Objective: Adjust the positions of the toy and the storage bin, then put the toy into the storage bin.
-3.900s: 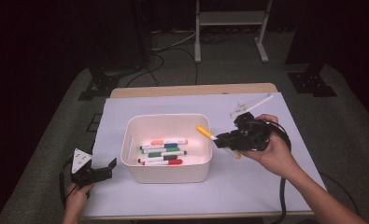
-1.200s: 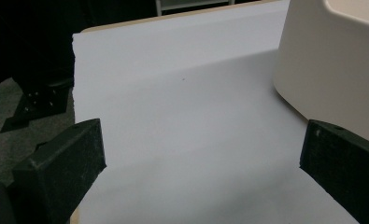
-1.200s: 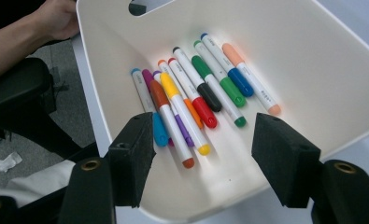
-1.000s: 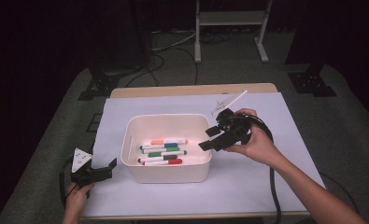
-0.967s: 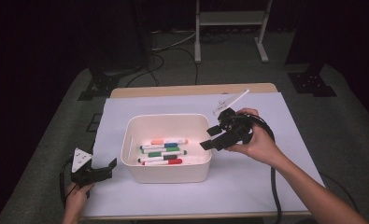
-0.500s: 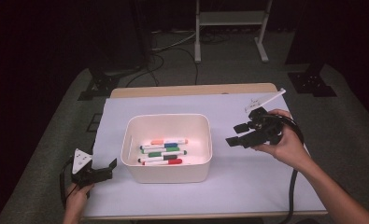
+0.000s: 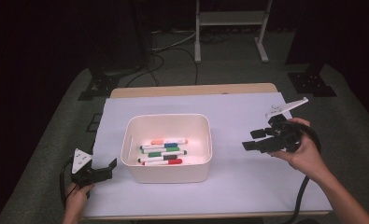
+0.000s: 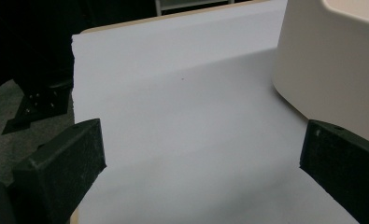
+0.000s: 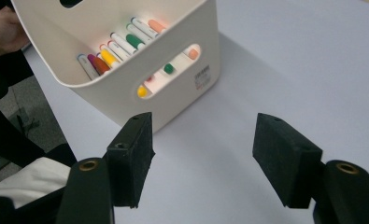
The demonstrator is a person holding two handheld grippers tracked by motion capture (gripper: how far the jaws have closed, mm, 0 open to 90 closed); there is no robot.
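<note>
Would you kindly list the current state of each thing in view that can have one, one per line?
Left tongs: open, empty, low at the table's left edge beside the bin.
Right tongs: open, empty, held right of the bin.
White bin: upright, open-topped, on the white sheet.
Markers: lying flat inside the bin, capped.
White sheet: flat on the table.

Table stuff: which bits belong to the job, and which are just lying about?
Part of the job:
- white bin
- markers inside it
- right claw, open, empty
- left claw, open

Just there:
- white sheet
- metal stand behind
</note>
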